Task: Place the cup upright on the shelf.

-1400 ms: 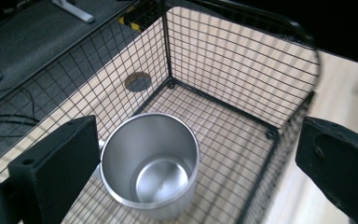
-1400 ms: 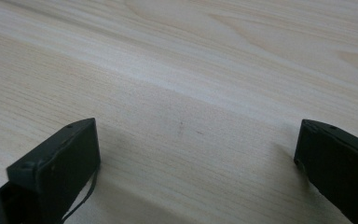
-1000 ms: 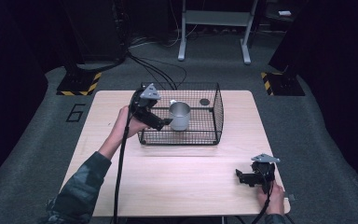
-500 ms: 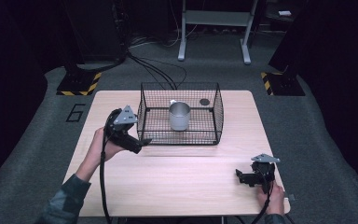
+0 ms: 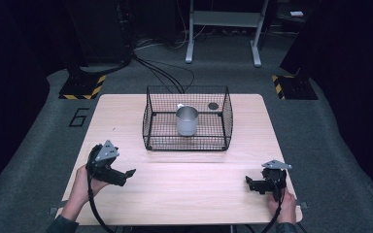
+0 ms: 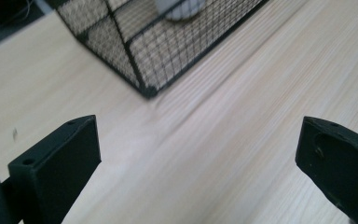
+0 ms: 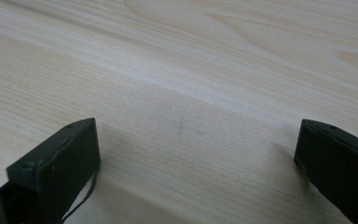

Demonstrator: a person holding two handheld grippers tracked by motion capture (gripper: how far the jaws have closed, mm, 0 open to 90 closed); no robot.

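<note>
A black wire basket stands at the middle back of the light wooden table. Inside it a metal cup stands upright, and a small dark round object lies at the basket's back right. My left gripper hovers near the table's front left, open and holding nothing. In the left gripper view its jaws stand wide apart, with the basket's corner ahead. My right gripper rests at the front right, open, with bare wood between its jaws in the right gripper view.
Beyond the table lies grey carpet with black cables, a white stand's legs and yellow-black striped blocks at both sides. A "6" marks the floor at the left.
My left gripper has drawn back from the basket's left side, down to the table's front left. The cup stays in the basket. The right gripper has not moved.
</note>
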